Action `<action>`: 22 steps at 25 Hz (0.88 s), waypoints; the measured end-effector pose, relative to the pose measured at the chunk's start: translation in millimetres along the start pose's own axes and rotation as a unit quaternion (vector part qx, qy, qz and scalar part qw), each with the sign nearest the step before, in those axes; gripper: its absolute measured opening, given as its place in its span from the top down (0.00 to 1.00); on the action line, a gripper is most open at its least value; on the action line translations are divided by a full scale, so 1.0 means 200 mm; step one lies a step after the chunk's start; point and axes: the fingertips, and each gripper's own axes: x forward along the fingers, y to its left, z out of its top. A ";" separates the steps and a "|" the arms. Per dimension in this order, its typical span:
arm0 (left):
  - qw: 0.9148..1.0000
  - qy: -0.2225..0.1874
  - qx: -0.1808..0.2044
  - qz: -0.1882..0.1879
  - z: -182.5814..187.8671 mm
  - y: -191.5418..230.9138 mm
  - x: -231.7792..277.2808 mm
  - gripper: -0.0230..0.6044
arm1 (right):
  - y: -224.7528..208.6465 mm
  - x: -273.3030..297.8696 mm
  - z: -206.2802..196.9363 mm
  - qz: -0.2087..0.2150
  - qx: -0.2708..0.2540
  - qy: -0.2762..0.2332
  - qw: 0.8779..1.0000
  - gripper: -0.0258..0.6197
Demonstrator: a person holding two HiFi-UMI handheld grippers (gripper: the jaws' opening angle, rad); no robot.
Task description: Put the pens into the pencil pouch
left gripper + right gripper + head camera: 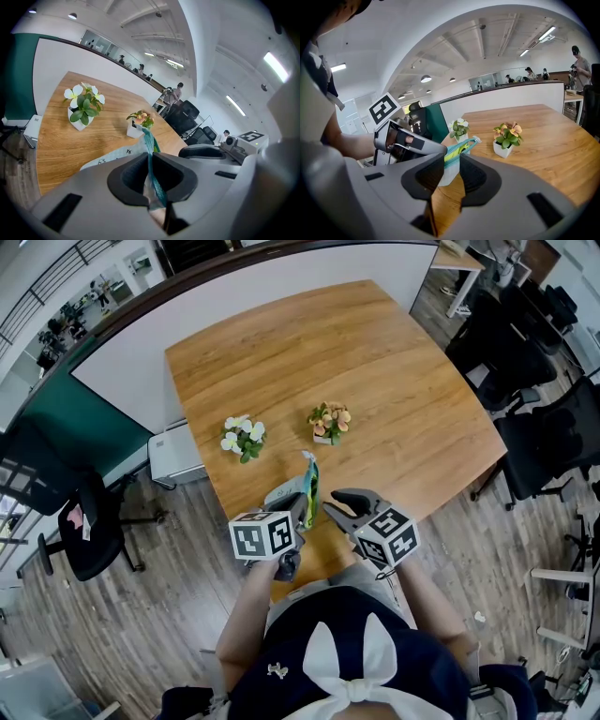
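A pale pencil pouch (pixel 284 494) with a teal zipper (pixel 310 480) is held up over the near edge of the wooden table (pixel 375 362). My left gripper (pixel 302 508) is shut on the pouch; the teal zipper strip (pixel 151 154) runs between its pads. In the right gripper view the pouch (pixel 451 165) hangs just beyond my right gripper (pixel 451 177). The pouch mouth gapes and something yellow-green (pixel 462 149) shows inside. My right gripper (pixel 337 506) stands open just to the right of the pouch, with nothing between its fingers.
A pot of white flowers (pixel 244 437) and a pot of orange flowers (pixel 328 423) stand on the table beyond the pouch. Black office chairs (pixel 553 446) stand off the right edge, another chair (pixel 89 531) at the left. A white partition (pixel 141 362) borders the far side.
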 end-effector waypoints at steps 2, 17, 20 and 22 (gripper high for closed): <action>1.000 0.005 0.001 0.003 -0.02 0.00 0.03 0.89 | -0.02 -0.01 -0.02 -0.004 0.005 0.002 1.000 0.79; 0.997 0.063 0.009 0.049 -0.26 0.11 0.40 0.89 | -0.19 -0.09 -0.21 -0.042 0.056 0.010 0.998 0.80; 0.996 0.074 0.002 0.054 -0.30 0.14 0.43 0.89 | -0.19 -0.10 -0.24 -0.044 0.063 0.011 0.997 0.80; 0.995 0.081 0.000 0.052 -0.32 0.15 0.44 0.89 | -0.20 -0.09 -0.25 -0.045 0.066 0.013 0.997 0.80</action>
